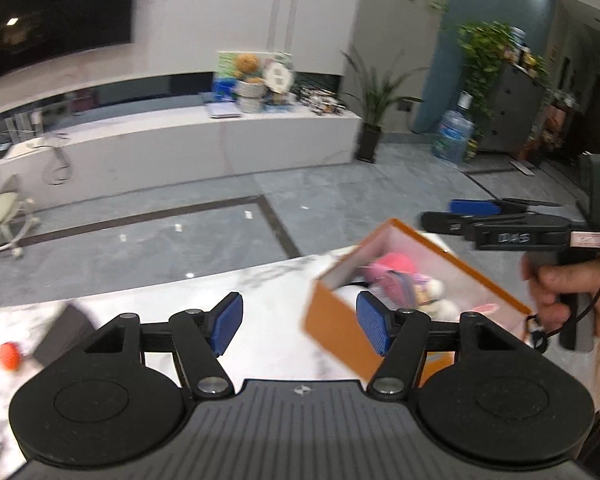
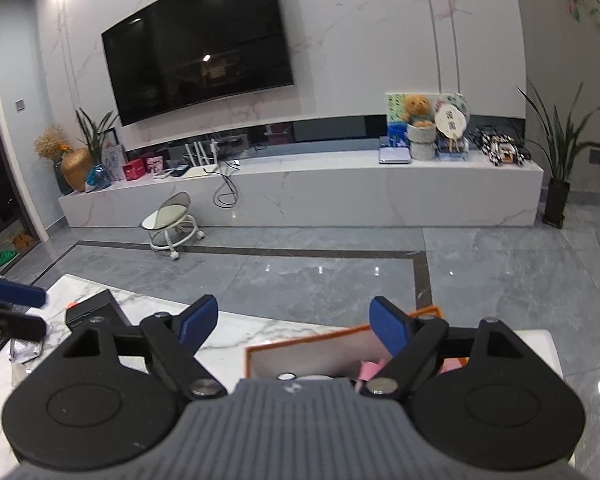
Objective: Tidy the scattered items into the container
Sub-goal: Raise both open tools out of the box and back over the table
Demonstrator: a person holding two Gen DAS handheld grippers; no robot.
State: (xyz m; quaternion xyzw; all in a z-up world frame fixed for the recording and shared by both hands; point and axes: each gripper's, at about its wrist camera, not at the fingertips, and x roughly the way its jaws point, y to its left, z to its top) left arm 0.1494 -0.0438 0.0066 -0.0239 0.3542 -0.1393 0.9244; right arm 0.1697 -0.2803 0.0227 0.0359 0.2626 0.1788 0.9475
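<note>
An orange box (image 1: 340,328) with a white inside stands on the white marble table (image 1: 268,320). It holds pink and white plush toys (image 1: 400,280). My left gripper (image 1: 300,328) is open and empty above the table, just left of the box. My right gripper (image 2: 292,328) is open and empty above the box (image 2: 300,348); it also shows in the left wrist view (image 1: 456,216), held by a hand beyond the box. An orange ball (image 1: 9,356) lies at the table's left next to a dark box (image 1: 60,332). The left gripper's fingers (image 2: 16,294) show at the right wrist view's left edge.
A dark box (image 2: 96,312) and crumpled paper (image 2: 24,352) lie on the table's left part. Beyond the table is grey tiled floor (image 2: 300,272), a small wheeled stool (image 2: 172,224), a long white TV bench (image 2: 300,192) and a potted plant (image 2: 556,184).
</note>
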